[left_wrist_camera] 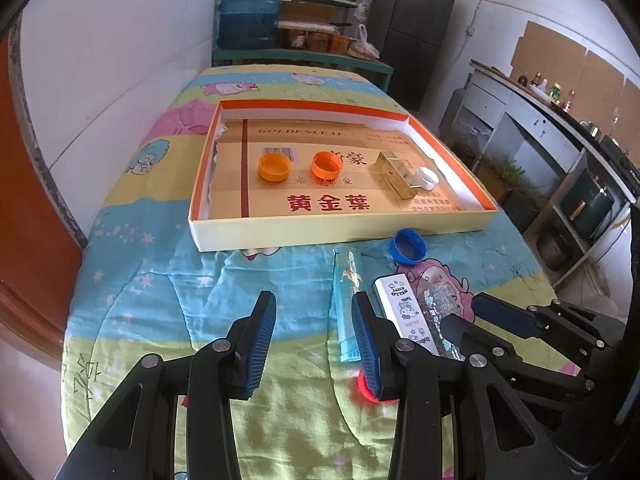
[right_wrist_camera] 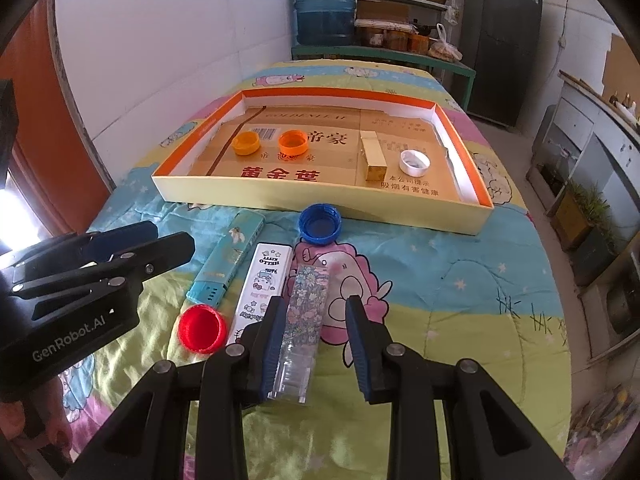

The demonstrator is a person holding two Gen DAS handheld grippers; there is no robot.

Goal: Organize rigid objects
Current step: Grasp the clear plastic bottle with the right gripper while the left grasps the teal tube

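Resting on a quilt-covered bench [right_wrist_camera: 460, 280]: shallow cardboard tray [right_wrist_camera: 320, 200] holding two orange caps [right_wrist_camera: 247, 143] [right_wrist_camera: 293, 142], a gold box [right_wrist_camera: 373, 155] and a white cap [right_wrist_camera: 415, 165]. Before the tray lie a blue cap [right_wrist_camera: 320, 224], teal box [right_wrist_camera: 228, 264], white box [right_wrist_camera: 262, 284], clear floral box [right_wrist_camera: 302, 320] and red cap [right_wrist_camera: 202, 327]. Right gripper [right_wrist_camera: 316, 344]: fingers partly apart, straddling the floral box, the left pad close against it. Left gripper [left_wrist_camera: 314, 344]: fingers partly apart, holding nothing.
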